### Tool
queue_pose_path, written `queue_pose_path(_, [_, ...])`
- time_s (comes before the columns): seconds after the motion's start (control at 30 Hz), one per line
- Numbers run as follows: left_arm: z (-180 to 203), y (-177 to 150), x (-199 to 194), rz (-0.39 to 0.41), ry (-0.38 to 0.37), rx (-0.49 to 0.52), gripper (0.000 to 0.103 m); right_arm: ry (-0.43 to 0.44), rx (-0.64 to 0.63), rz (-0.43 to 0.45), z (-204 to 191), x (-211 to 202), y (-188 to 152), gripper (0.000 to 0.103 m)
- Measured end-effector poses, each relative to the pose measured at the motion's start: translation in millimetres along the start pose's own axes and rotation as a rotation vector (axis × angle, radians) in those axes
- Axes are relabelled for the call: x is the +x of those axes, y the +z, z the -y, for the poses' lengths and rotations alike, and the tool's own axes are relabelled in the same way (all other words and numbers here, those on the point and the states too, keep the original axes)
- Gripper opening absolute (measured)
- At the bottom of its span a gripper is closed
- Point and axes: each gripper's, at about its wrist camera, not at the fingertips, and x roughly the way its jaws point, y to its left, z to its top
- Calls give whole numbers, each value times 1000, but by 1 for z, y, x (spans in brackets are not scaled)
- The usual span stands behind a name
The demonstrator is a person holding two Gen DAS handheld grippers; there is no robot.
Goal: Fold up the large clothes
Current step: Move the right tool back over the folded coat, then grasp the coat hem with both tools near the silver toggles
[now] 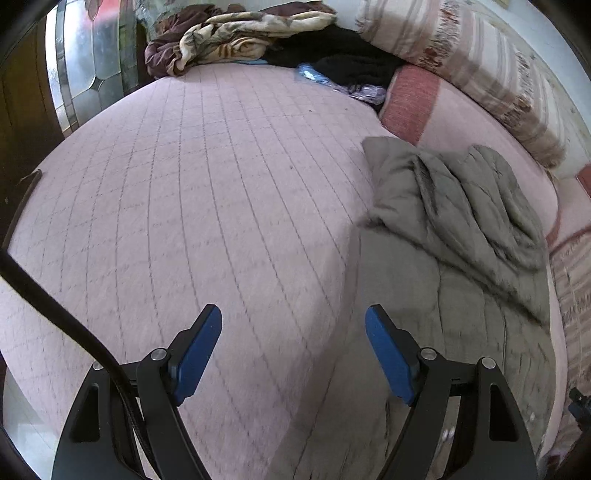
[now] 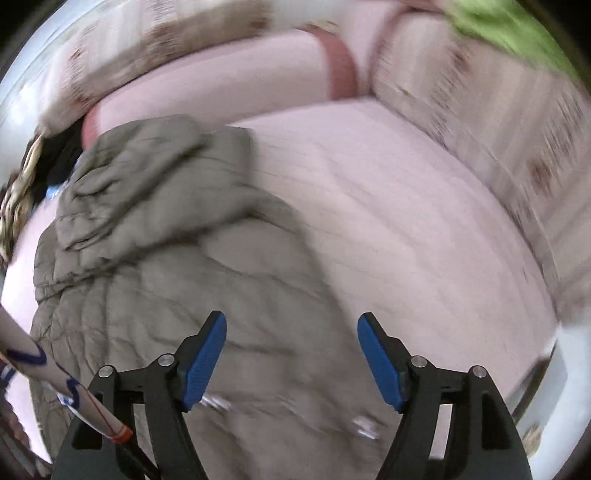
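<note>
Nearest the lens in each view stand two blue-padded fingers (image 1: pixel 199 354) spread wide with nothing between them: the left gripper (image 1: pixel 293 325) hangs over bare bedcover at the coat's edge, the right gripper (image 2: pixel 291 330) over the coat itself. The grey-green quilted coat (image 1: pixel 454 236) lies on the bed (image 1: pixel 207 177), its lower part flat and its hood or upper part bunched in a heap toward the pillows. The bed wears a pale pink quilted cover with a grid of stitch lines. Beyond the coat a pink bolster with a dark red band (image 1: pixel 413 107) lies along the head of the bed, backed by a striped floral quilt roll (image 1: pixel 476 66). Only the left view shows the far corner: a crumpled brown and cream blanket (image 1: pixel 229 37), a black garment (image 1: pixel 340 55), a bit of blue plastic wrap (image 1: pixel 314 74) and a patterned glass door (image 1: pixel 92 62). Only the right view shows a green cloth (image 2: pixel 509 33) at the top edge and a white sleeve with blue marks (image 2: pixel 44 373) at the lower left. The right view is heavily smeared, so the coat's fastenings read only as bright blurs, and its hem is cut off behind the fingers.
</note>
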Motion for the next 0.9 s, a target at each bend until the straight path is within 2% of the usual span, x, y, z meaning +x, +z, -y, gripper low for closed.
queue_pose_path(0.1, [-2,-21,-2,-39,-44,28,79,38,69,-22,39,3,-16,80])
queue_pose_path(0.23, [-14,-34,0,-144,-154,-27,79,120,143,-40,71,22,-27,80])
queue_pose_path(0.43, [-30,-37,17,-240,-253,-98,79,279,215,-74,75,59,-34,80])
queue_pose_path(0.5, [-31,-37,17,-245,-274,-109,79,334,251,-78,77,68,-36,82])
queue_pose_path(0.63, [-30,-45,19,-315,-389,-129,79,398,265,-62,77,73,-33,84])
queue_pose_path(0.7, [-30,-54,16,-323,-423,-133,79,446,280,-65,79,75,-35,84])
queue_pose_path(0.83, [-35,-82,7,-368,-547,-203,79,619,333,-114,88,81,-45,84])
queue_pose_path(0.9, [-38,-93,1,-376,-583,-234,79,688,340,-146,89,81,-53,84])
